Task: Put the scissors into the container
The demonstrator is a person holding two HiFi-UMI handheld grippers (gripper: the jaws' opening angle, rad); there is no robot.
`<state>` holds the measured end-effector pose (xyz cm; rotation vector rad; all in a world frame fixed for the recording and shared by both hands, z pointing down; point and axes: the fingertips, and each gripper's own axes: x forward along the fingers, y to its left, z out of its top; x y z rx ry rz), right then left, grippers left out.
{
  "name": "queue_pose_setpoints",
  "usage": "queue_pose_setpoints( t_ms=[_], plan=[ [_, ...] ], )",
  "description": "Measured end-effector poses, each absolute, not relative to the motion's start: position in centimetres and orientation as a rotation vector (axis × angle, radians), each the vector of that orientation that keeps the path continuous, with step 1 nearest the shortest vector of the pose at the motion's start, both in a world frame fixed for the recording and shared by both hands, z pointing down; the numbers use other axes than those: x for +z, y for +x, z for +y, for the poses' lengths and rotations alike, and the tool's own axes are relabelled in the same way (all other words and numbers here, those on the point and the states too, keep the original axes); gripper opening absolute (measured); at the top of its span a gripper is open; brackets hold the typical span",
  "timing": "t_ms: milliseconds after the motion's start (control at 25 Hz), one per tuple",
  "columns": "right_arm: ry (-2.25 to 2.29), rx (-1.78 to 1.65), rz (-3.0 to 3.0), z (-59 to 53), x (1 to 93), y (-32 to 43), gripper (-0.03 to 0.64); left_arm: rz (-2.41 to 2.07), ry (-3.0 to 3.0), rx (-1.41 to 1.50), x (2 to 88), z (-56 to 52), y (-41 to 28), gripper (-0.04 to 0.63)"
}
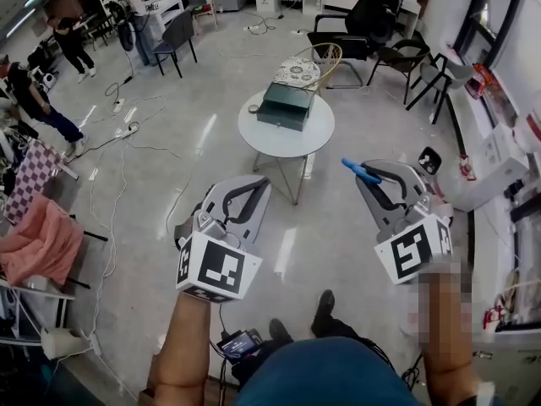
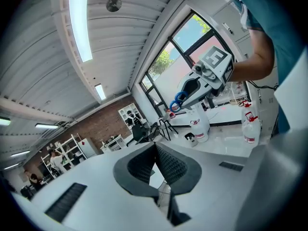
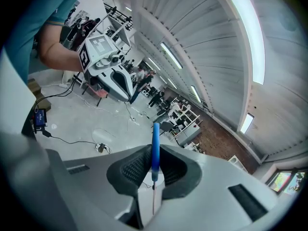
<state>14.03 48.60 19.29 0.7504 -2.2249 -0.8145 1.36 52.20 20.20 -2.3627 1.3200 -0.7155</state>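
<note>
The glossy floor ahead of you carries a round white table, and the dark container sits on it. The scissors are well short of it, their blue handle clamped in your right tongs. Your left tongs are closed on nothing.

Open glossy floor separates the left gripper and the right gripper, its jaws pinching the scissors, from the near edge of the round table. The tabletop's front half is free, while the dark container fills the back with a tape roll just beside its left side. Chairs crowd beyond the far edge, and cables trail across the floor at left.
</note>
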Motion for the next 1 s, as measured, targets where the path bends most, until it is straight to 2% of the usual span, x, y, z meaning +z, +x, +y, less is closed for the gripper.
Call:
queue_pose_setpoints(
  t_ms=[400,640,1000],
  plan=[
    [0.668,-0.854,-2.291,38.8,18.1,16.6,0.067,1.435,-2.295,-0.763,19.0,43.3,4.7,0.018],
    [0.621,-0.881,-2.330,32.4,17.5,21.5,0.067,1.494,-2.254,-0.799,18.5,37.5,9.9,0.018],
    [0.576,-0.905,-2.371,29.4,18.4,25.6,0.067,1.538,-2.222,-0.822,19.5,34.5,14.6,0.018]
  ],
)
